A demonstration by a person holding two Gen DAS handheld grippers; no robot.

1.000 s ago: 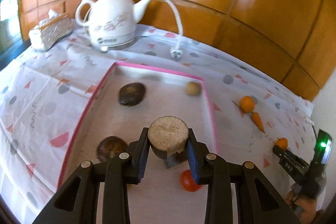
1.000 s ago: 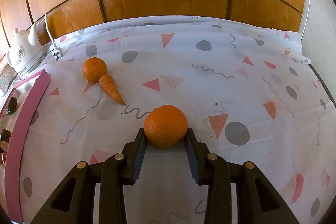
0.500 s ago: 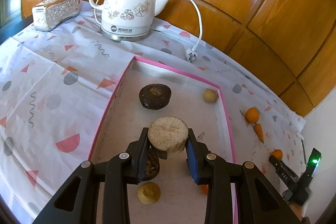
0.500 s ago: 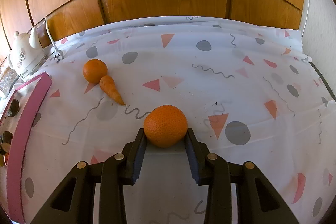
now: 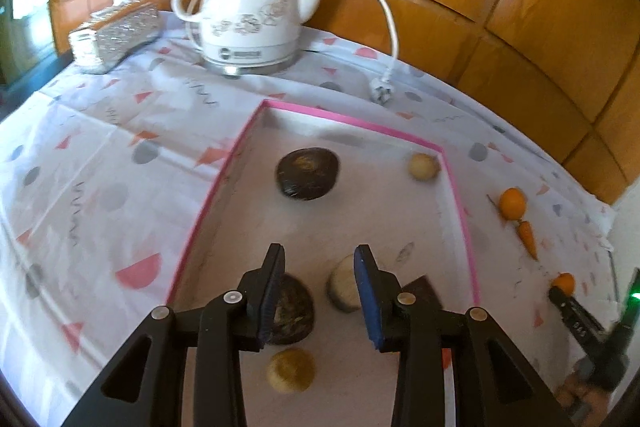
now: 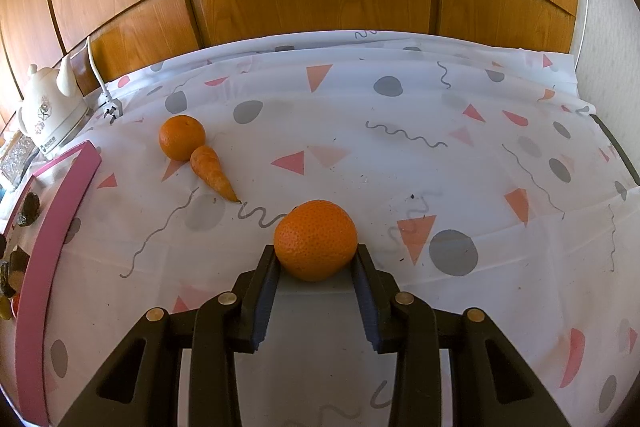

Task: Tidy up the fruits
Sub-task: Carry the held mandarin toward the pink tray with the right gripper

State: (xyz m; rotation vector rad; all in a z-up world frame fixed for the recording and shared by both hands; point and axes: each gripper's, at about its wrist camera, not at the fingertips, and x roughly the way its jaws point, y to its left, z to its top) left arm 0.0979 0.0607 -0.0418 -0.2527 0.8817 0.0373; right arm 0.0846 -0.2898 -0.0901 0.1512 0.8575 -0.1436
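My left claw [image 5: 318, 269] has let its tan round [image 5: 345, 285] drop into the tray [image 5: 460, 195], jaws opening; right claw [image 6: 316, 265] grips an orange [image 6: 315, 239], tray to its left.

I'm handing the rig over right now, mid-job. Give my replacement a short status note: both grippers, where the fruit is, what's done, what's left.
Left gripper: jaws opening, nothing between them, above the pink-rimmed tray.
Right gripper: shut on the large orange.
Done: the tan round piece lies in the tray beside two dark round pieces and a small pale ball.
Left: the held orange, the smaller orange and the carrot touching it on the patterned cloth.
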